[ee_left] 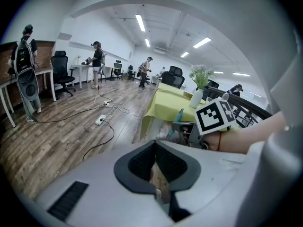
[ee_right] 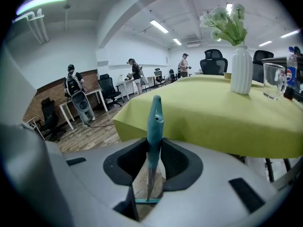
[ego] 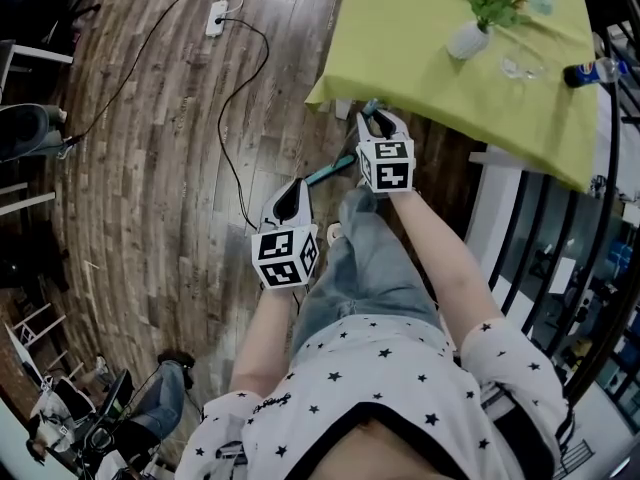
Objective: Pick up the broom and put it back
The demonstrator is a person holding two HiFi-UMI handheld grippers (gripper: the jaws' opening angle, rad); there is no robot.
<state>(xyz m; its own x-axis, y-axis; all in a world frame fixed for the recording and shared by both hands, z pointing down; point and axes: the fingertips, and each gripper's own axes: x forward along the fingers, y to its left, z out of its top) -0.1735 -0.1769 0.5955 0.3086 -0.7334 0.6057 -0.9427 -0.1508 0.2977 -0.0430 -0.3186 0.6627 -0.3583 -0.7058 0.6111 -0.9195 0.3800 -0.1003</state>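
Right at the edge of the green-clothed bench (ego: 420,58), my right hand-held gripper (ee_right: 152,148) is clamped on the broom (ee_right: 155,122) by its teal handle, and my left hand-held gripper (ee_left: 155,155) hovers near it, jaws together on nothing.

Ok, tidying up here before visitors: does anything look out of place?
Only the black cable and white power strip trailing loose across the wooden floor; the vase and glass on the table stand upright.

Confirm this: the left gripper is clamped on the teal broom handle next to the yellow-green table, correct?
Not quite: the right gripper, not the left, is clamped on the teal broom handle next to the yellow-green table, as the right gripper view shows.
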